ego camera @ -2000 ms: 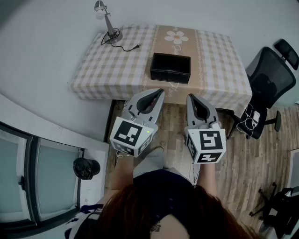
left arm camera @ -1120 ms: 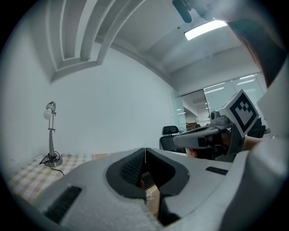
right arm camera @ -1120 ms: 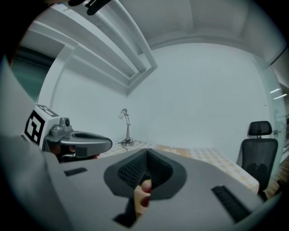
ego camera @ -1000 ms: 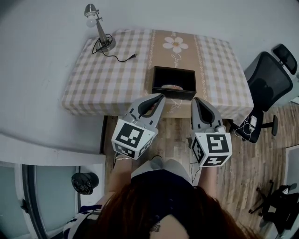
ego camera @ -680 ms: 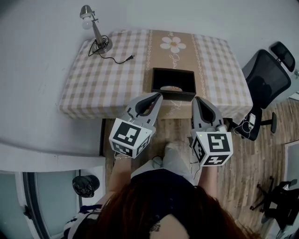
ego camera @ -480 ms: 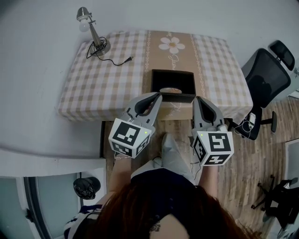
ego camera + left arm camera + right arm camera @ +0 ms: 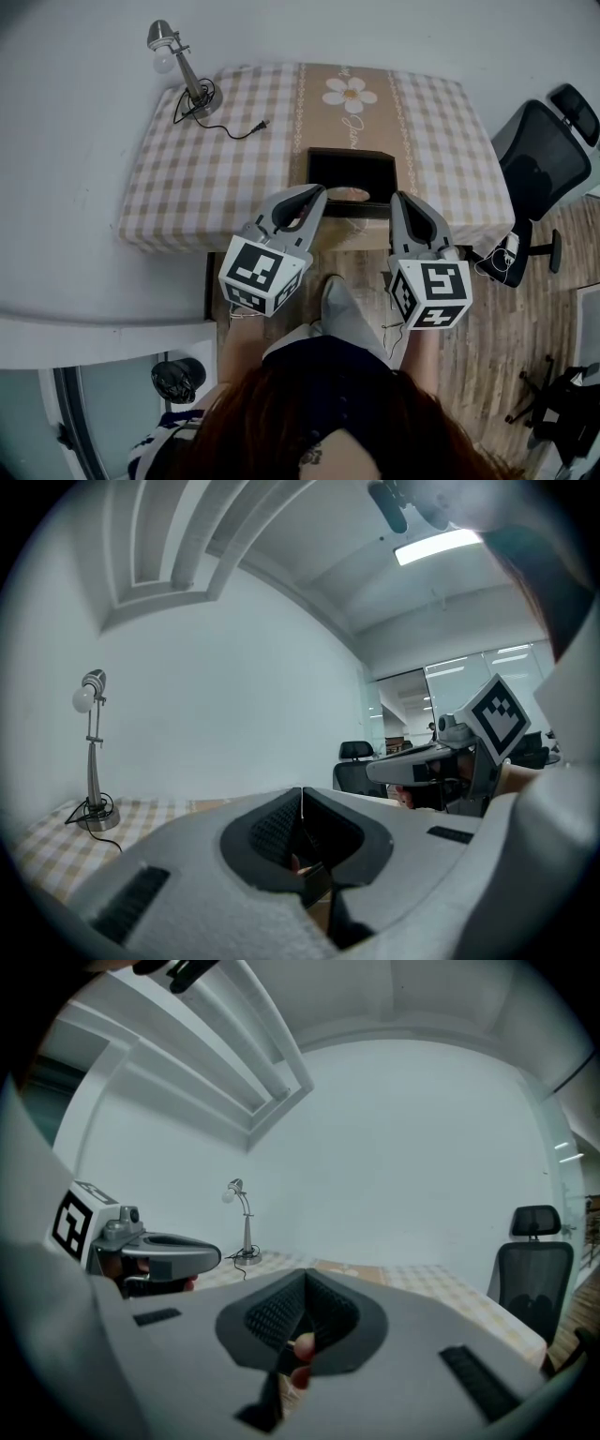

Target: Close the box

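Left gripper [image 7: 316, 191]: jaws are pressed together, nothing is clamped.
Right gripper [image 7: 397, 197]: jaws are likewise closed, empty.
Box [image 7: 352, 151]: one, black, top open, set at the table [image 7: 225, 178] edge, at 12 o'clock just beyond both tips.
Room: bare table is left at the Box's 9 and 3 o'clock.
Lamp [image 7: 178, 61]: one, at 10 o'clock.
Chair [image 7: 544, 159]: one, at 3 o'clock.
Views: the Box is shown by the head view only.

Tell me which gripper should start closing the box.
Left, marginally: the left gripper, shut, overlaps the box at its near-left corner; the right gripper sits just outside the near-right corner.
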### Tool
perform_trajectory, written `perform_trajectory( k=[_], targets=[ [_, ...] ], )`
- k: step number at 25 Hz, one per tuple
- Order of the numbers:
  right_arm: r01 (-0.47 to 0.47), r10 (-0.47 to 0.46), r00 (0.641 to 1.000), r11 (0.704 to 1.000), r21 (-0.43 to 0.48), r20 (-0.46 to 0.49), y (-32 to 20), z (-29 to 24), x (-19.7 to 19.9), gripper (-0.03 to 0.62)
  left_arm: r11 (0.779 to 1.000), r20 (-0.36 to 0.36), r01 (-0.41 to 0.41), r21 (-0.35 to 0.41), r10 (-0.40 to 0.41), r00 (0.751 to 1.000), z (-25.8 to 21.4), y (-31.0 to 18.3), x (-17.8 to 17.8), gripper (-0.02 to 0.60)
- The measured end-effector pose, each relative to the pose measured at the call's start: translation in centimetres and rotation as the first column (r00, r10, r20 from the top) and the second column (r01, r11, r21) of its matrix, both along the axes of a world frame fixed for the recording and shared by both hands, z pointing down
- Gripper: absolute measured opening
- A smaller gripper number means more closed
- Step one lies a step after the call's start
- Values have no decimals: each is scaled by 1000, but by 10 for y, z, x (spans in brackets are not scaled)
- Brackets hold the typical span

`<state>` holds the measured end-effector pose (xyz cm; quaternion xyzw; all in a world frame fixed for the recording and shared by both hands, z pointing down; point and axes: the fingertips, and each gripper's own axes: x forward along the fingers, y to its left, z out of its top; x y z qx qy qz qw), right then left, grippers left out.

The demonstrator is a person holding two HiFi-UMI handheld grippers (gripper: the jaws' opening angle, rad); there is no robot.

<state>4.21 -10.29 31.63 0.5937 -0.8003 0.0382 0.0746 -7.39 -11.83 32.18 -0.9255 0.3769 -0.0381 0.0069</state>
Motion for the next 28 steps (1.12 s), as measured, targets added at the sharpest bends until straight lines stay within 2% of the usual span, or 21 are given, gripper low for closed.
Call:
perform_trajectory(
  k=[20,28],
  targets=[
    [16,-16,1000,999,-33,9,-73,11,26,17,998,31,46,-35,-45,998,12,-72,5,28],
    [24,-24,1000,998,-61,2,-99,20,37,17,994,44,87,-64,-85,995,21,-100,-5,28]
  ],
)
